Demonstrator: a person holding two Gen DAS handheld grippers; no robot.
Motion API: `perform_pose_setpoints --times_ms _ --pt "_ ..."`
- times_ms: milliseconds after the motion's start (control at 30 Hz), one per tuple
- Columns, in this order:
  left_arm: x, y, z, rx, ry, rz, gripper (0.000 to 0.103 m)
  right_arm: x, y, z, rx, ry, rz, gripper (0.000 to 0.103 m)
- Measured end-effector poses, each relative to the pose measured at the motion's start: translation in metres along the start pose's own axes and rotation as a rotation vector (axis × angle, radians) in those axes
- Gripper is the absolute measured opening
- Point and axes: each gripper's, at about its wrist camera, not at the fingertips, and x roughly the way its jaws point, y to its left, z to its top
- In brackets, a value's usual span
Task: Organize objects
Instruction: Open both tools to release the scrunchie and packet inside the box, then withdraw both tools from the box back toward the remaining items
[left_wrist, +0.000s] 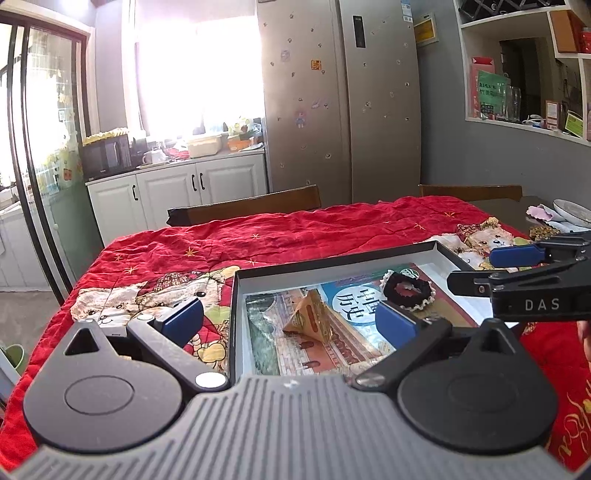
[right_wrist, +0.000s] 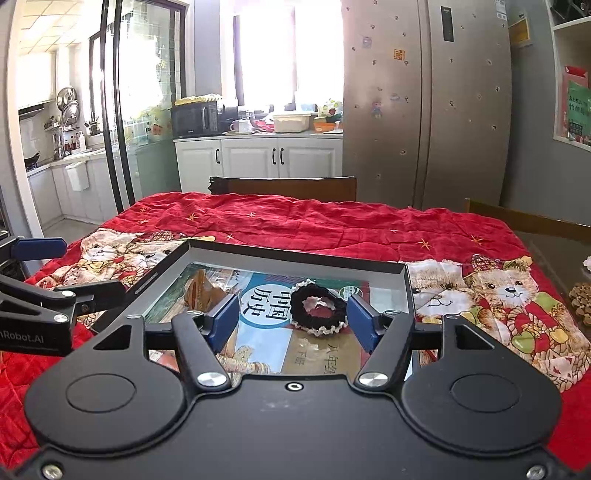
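A shallow black box lies on the red quilt and holds a history book. On the book lie a black scrunchie with white lace trim and a gold pyramid-shaped packet. My left gripper is open and empty, hovering over the box's near left corner. My right gripper is open and empty, just short of the scrunchie. Each gripper shows at the edge of the other's view.
The red bear-print quilt covers the table. A pine cone sits at the right edge, with plates beyond. Wooden chairs stand behind the table, then a fridge and white cabinets.
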Motion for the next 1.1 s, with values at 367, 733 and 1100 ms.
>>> perform_pose_setpoints --times_ms 367,733,1100 --pt "-0.026 -0.002 -0.005 0.014 -0.025 -0.015 0.103 -0.026 -0.007 -0.008 0.026 0.005 0.016 0.064" --pt "-0.06 -0.006 -0.012 0.047 -0.058 -0.031 0.103 -0.06 -0.007 -0.018 0.026 -0.014 0.035 0.067" --pt "-0.08 -0.011 -0.021 0.083 -0.06 -0.049 0.103 -0.089 -0.001 -0.031 0.003 -0.023 0.05 0.069"
